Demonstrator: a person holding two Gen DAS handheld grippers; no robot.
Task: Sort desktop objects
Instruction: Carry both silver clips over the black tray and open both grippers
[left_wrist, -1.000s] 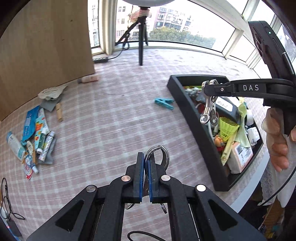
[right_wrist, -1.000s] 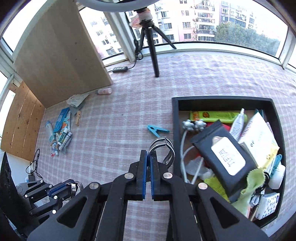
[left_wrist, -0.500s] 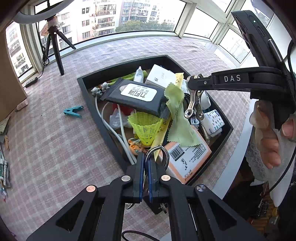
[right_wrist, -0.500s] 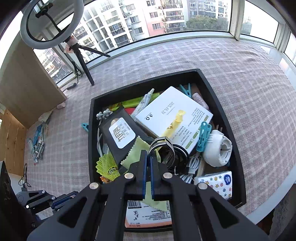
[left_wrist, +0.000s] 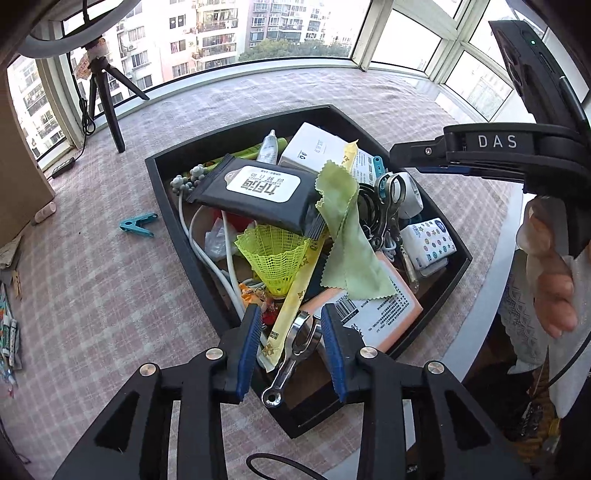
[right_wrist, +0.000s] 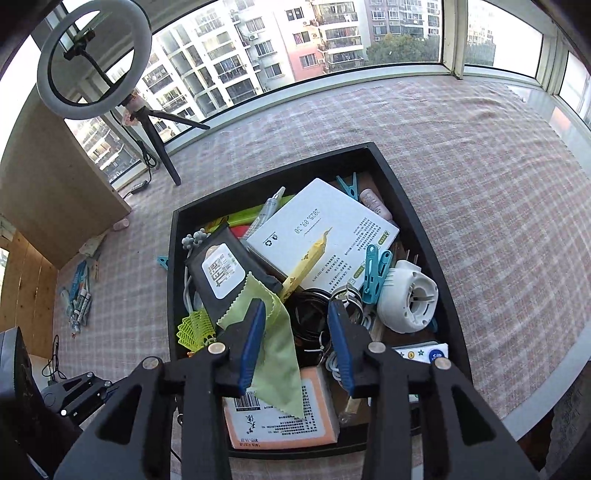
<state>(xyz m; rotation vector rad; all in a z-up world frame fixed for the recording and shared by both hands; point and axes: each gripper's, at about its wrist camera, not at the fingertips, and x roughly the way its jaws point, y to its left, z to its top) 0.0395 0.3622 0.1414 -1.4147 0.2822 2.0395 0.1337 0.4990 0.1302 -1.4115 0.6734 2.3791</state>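
Note:
A black tray (left_wrist: 184, 240) (right_wrist: 417, 221) on the checked tablecloth is full of mixed objects. My left gripper (left_wrist: 291, 343) is open over the tray's near corner; a metal clip (left_wrist: 295, 347) lies loose between its fingers. My right gripper (right_wrist: 297, 336) is open above the tray's middle, over a black cable coil (right_wrist: 310, 314). A second metal clip (left_wrist: 388, 206) lies among the objects below the right gripper (left_wrist: 424, 162) in the left wrist view. A black wipes pack (left_wrist: 258, 195) (right_wrist: 221, 277), a green cloth (left_wrist: 347, 236) (right_wrist: 273, 339) and a white box (right_wrist: 321, 236) fill the tray.
A teal clothespin (left_wrist: 138, 225) lies on the cloth left of the tray. Tubes and packets (right_wrist: 79, 295) lie far left near a wooden board (right_wrist: 55, 177). A ring light on a tripod (right_wrist: 147, 122) stands at the back. The table edge runs close on the right.
Both grippers swung from the open tablecloth to over the tray. Both then opened and let go of their metal clips, which now lie in the tray.

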